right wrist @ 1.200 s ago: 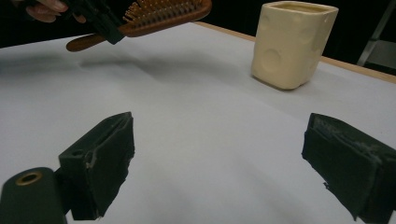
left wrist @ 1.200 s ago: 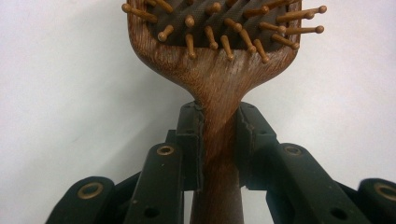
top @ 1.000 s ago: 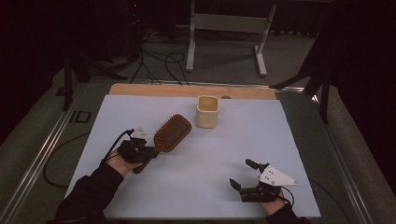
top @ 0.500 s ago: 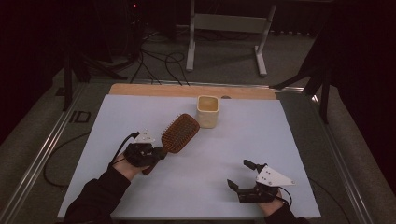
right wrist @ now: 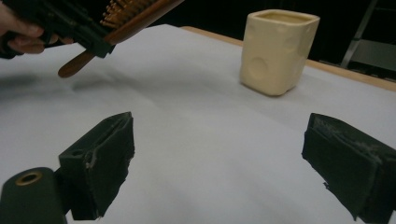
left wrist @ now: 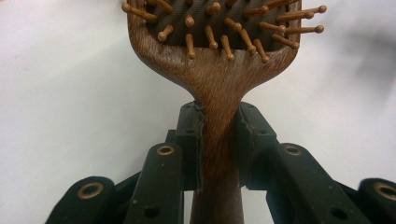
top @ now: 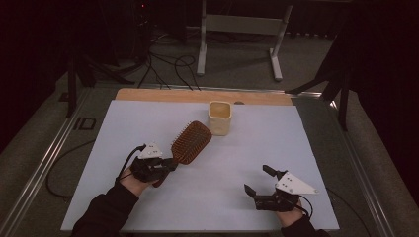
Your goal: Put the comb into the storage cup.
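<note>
Holding the brush [top: 190, 142] by its wooden handle, my left gripper [top: 160, 168] has both jaws pressed on the neck just under the bristles. I see the brush lifted over the white counter [top: 247, 148], its head pointing toward the cup [top: 220, 117] near the far edge. My right gripper [top: 258, 180] rests low, jaws wide apart, nothing between them.

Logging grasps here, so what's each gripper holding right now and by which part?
Left gripper clamps the hairbrush by its handle's neck; right gripper is open, holding nothing.
</note>
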Demonstrator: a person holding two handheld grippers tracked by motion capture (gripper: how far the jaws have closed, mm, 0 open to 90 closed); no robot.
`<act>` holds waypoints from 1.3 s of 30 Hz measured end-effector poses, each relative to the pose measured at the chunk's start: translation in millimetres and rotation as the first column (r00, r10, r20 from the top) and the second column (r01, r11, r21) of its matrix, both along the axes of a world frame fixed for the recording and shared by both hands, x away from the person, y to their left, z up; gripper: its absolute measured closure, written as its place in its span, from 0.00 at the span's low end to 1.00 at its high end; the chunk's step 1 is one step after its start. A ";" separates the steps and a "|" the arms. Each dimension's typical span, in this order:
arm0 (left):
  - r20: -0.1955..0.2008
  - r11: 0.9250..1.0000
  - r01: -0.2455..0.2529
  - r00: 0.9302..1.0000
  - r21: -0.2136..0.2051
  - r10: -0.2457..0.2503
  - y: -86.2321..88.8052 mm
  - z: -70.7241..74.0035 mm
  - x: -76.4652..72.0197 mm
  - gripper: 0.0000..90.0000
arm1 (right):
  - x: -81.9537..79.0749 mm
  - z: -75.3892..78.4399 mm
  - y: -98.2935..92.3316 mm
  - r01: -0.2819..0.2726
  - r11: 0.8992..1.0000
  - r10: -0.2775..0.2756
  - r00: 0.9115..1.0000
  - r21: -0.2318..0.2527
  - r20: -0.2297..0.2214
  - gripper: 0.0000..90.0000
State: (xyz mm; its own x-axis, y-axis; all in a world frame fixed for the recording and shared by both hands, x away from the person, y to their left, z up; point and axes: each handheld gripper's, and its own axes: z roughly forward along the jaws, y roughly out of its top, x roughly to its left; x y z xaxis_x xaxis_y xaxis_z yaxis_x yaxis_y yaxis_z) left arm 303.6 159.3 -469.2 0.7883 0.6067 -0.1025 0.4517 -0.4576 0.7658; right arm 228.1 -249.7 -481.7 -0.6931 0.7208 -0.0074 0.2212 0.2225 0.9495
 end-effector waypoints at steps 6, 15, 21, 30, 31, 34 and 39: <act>0.007 1.000 0.004 1.000 -0.015 -0.004 -1.3 -6.1 -4.0 0.82 | 1.5 14.9 1.9 -0.004 1.000 0.004 1.000 0.014 -0.015 0.10; 0.034 0.999 0.023 0.999 -0.024 -0.023 -6.6 -7.3 -10.6 0.82 | 5.9 50.7 11.5 -0.028 0.999 0.029 0.999 0.029 -0.016 0.10; 0.037 0.998 0.024 0.999 -0.051 -0.022 -5.6 -5.3 -11.3 0.82 | 12.4 72.0 21.0 -0.061 0.996 0.063 0.998 0.066 -0.025 0.10; 0.049 0.995 0.040 0.998 -0.091 -0.035 -3.2 -4.6 -12.2 0.82 | 34.7 91.9 39.8 -0.078 0.992 0.082 0.996 0.099 -0.044 0.10; 0.049 0.995 0.040 0.998 -0.091 -0.035 -3.2 -4.6 -12.2 0.82 | 34.7 91.9 39.8 -0.078 0.992 0.082 0.996 0.099 -0.044 0.10; 0.061 0.994 0.042 0.997 -0.102 -0.036 -2.5 -4.1 -13.6 0.82 | 43.2 98.5 49.0 -0.082 0.991 0.087 0.995 0.109 -0.038 0.10; 0.070 0.993 0.045 0.997 -0.106 -0.037 -1.0 -3.4 -14.3 0.82 | 51.7 103.0 57.6 -0.090 0.990 0.094 0.995 0.105 -0.035 0.10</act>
